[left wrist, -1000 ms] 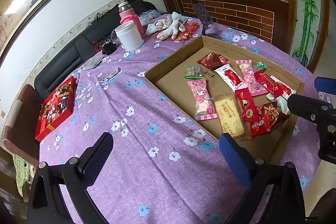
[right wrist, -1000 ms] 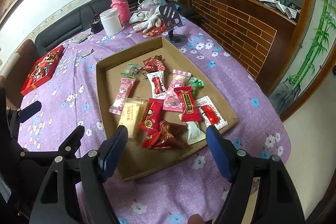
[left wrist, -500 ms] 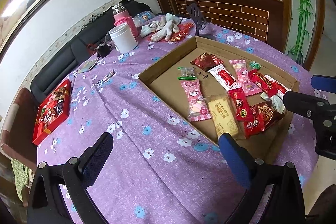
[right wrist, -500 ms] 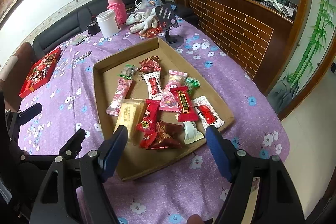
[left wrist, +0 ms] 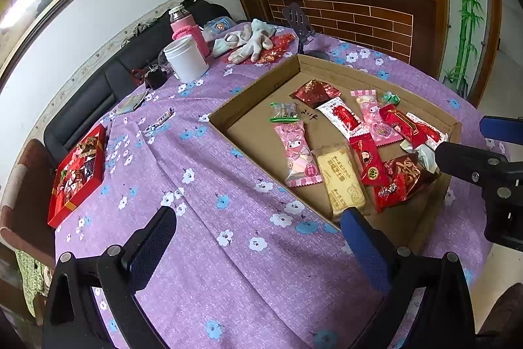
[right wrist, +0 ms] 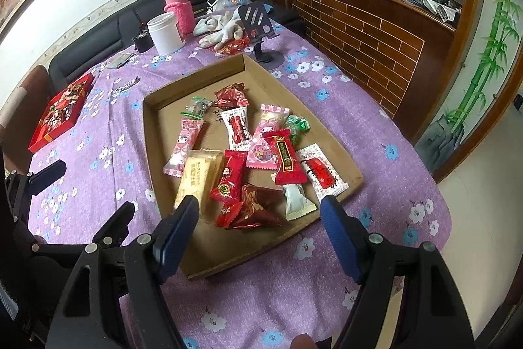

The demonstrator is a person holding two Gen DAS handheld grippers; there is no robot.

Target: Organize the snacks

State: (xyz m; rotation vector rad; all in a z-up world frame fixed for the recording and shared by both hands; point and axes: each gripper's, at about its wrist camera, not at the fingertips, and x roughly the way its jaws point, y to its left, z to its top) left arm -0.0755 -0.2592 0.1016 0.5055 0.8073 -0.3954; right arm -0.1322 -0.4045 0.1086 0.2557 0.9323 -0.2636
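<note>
Nothing moved; biscuit packet (right wrist: 199, 177) lies lengthwise toward camera.

The purple cloth (left wrist: 228, 267) near the front of the table is bare, so a gripper can pass there. The low walls of the cardboard tray (right wrist: 150, 133) stand in the way from the side, but the tray is open on top; its left part and front corner are bare, and the snacks (right wrist: 248, 159) crowd the middle. At the far end, the white tub (right wrist: 165, 33), pink bottle (right wrist: 178, 8), gloves (right wrist: 222, 26) and black stand (right wrist: 258, 28) block the way, and the red box (left wrist: 78, 172) sits at the left edge.
</note>
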